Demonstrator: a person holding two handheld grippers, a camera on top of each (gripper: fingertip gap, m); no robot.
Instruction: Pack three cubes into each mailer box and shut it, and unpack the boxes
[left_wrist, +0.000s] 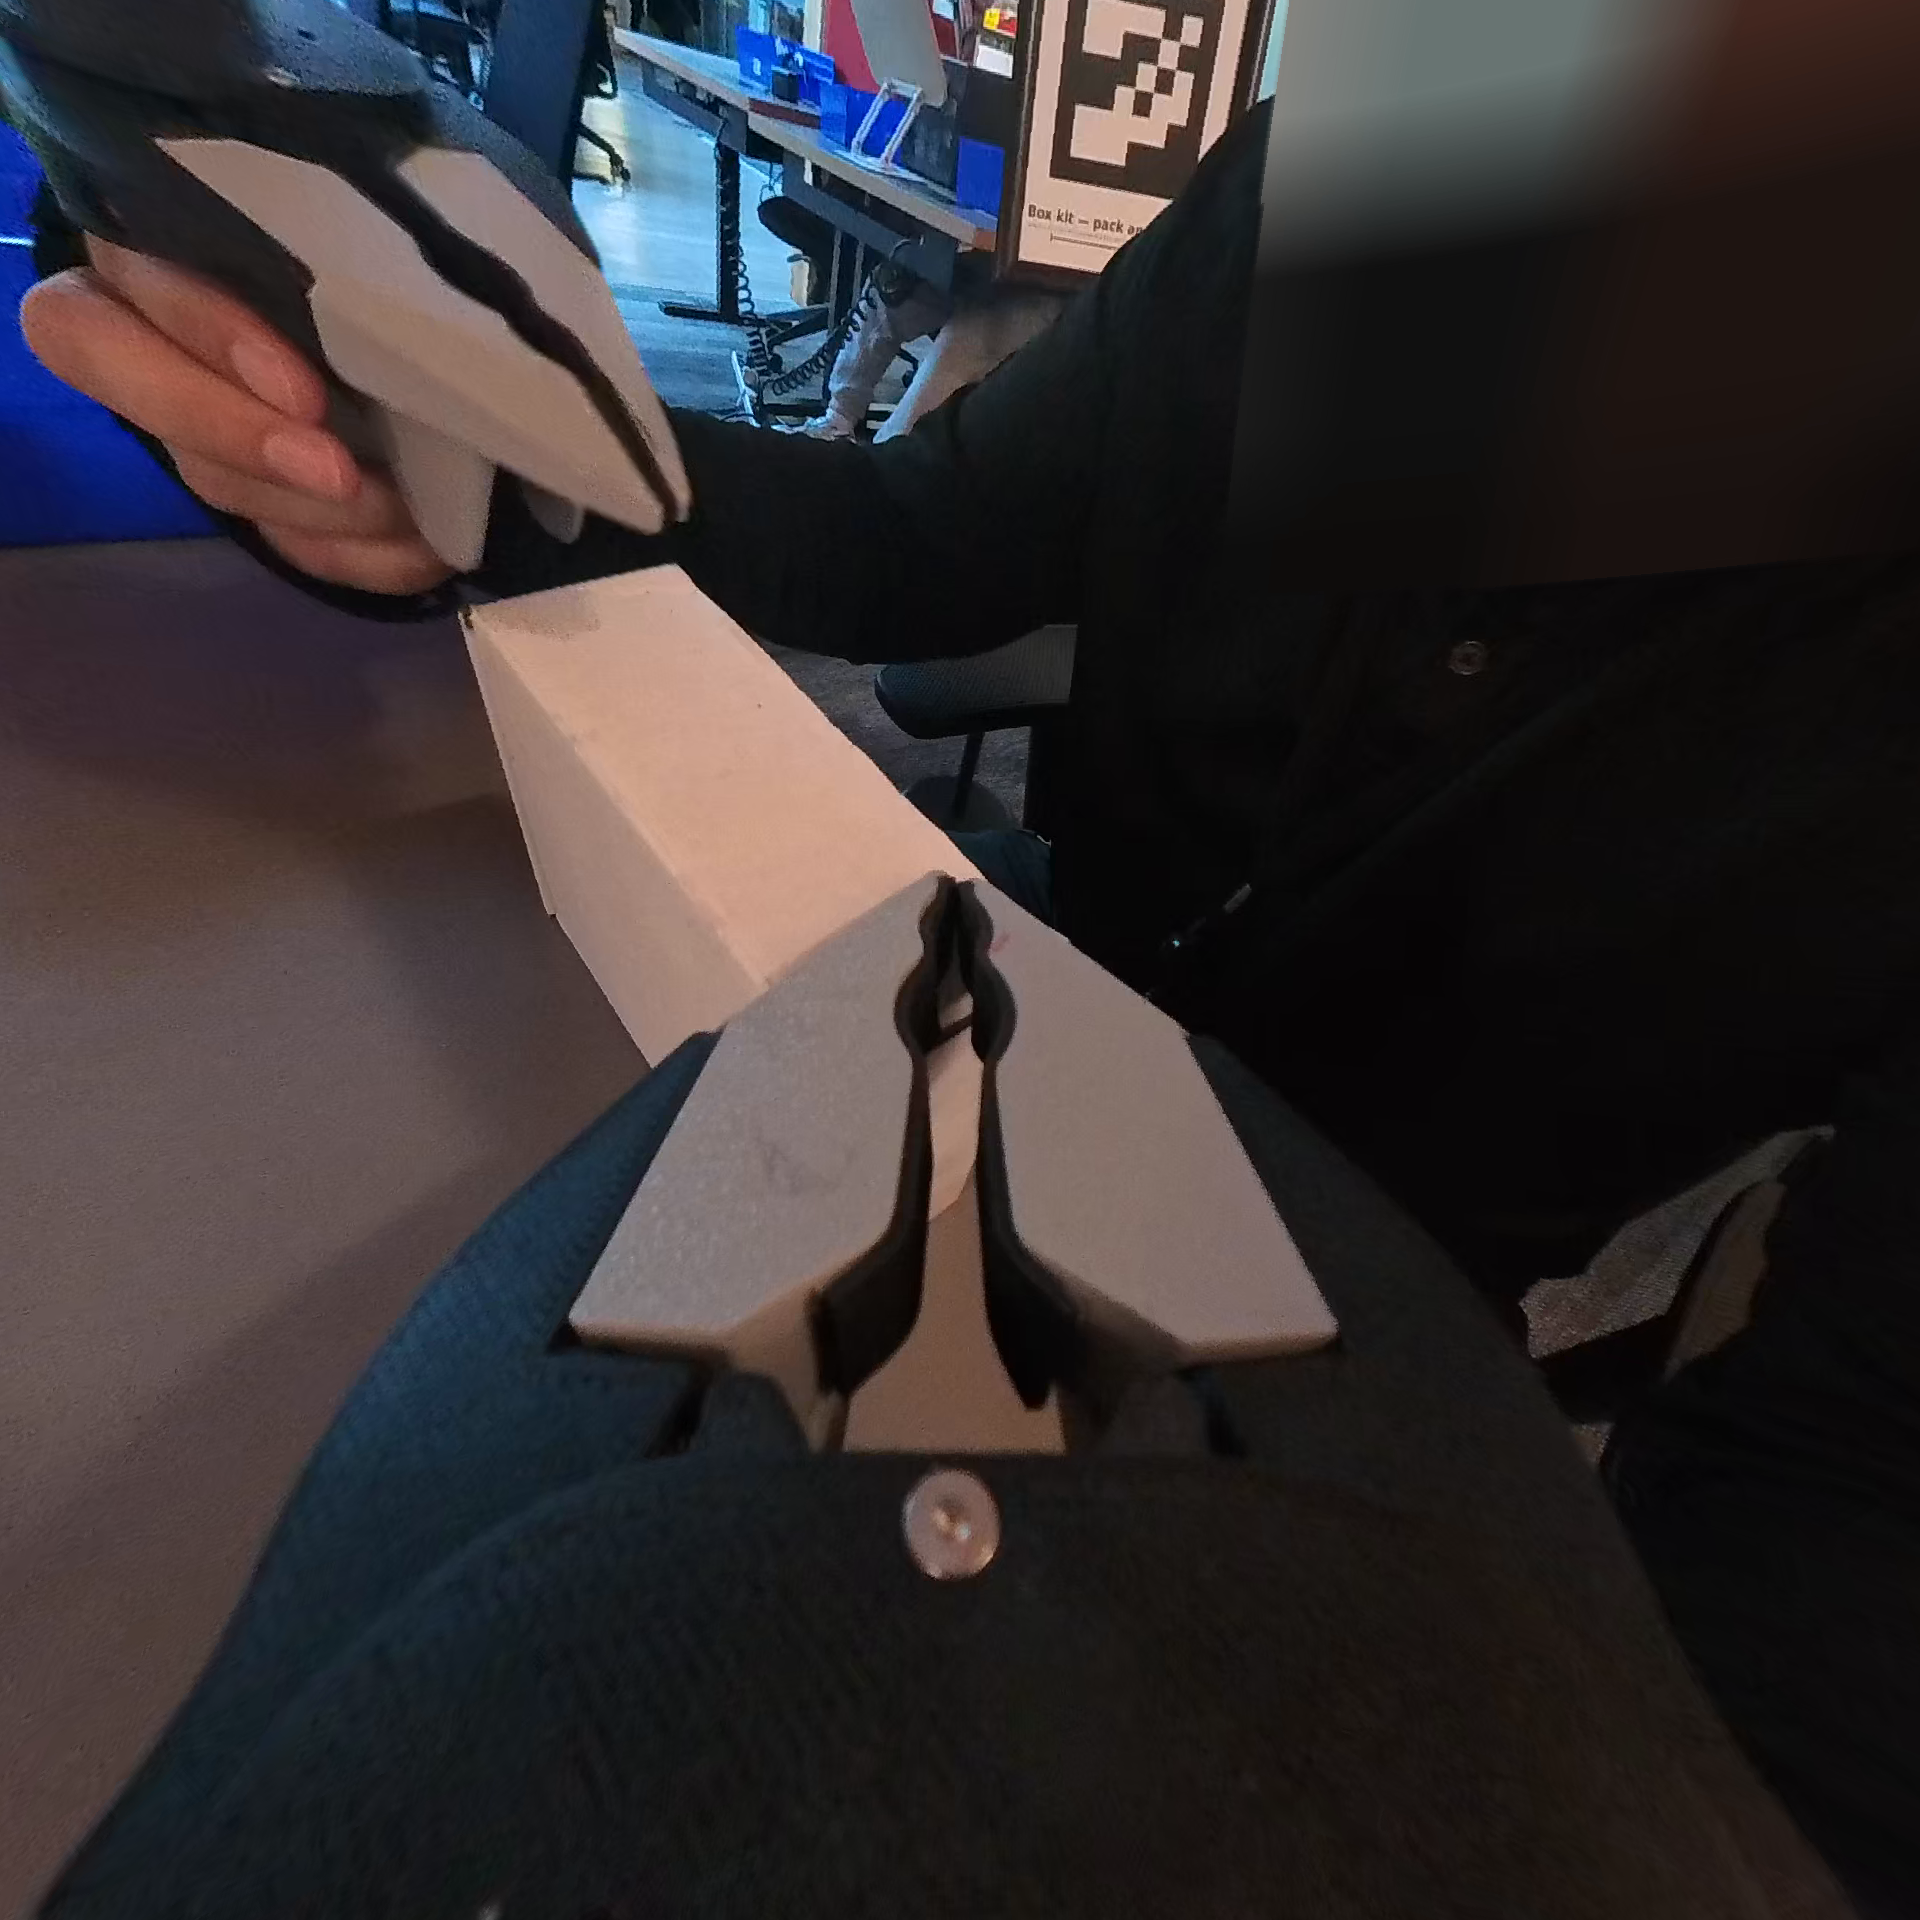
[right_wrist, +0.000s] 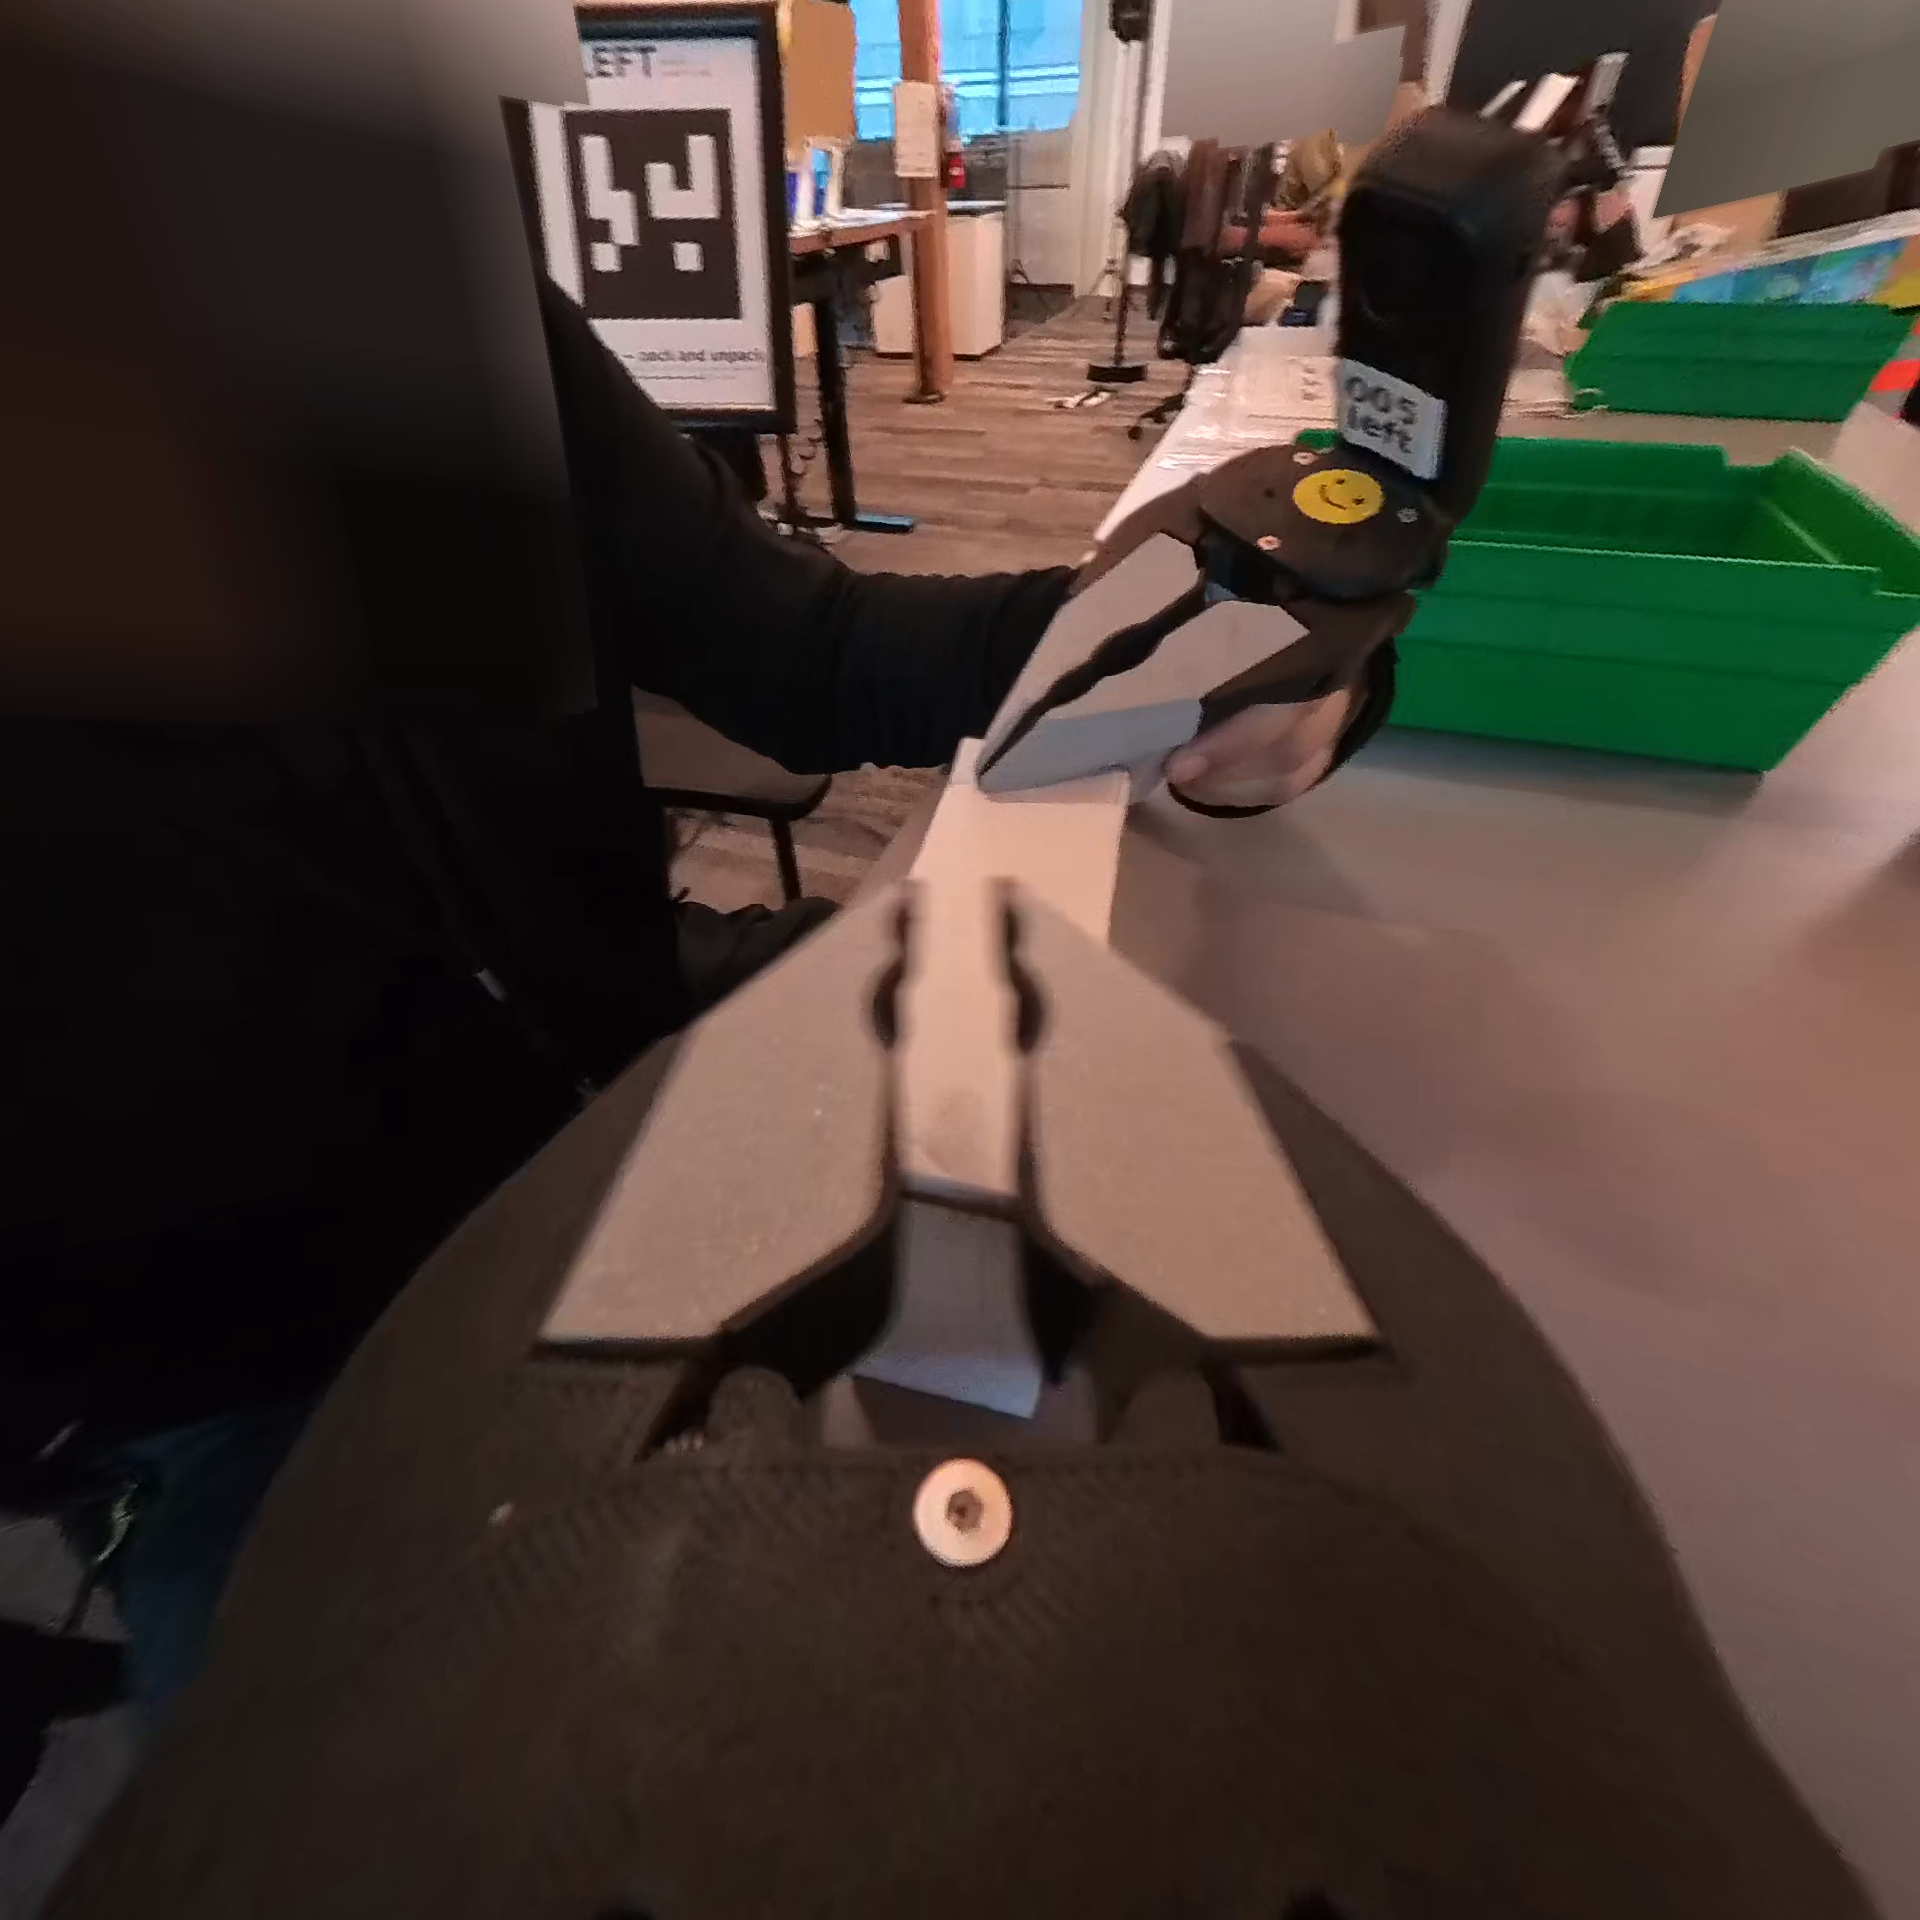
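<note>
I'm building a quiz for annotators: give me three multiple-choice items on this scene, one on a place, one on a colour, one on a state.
1. Where is the mailer box? A in a bin; B at the table edge; C on the floor.
2. What colour are the bins on the table? A green; B red; C yellow.
3. The box is: A open; B flattened; C shut.
Answers: B, it lies along the edge; A, they show green; C, no flap stands up.
</note>
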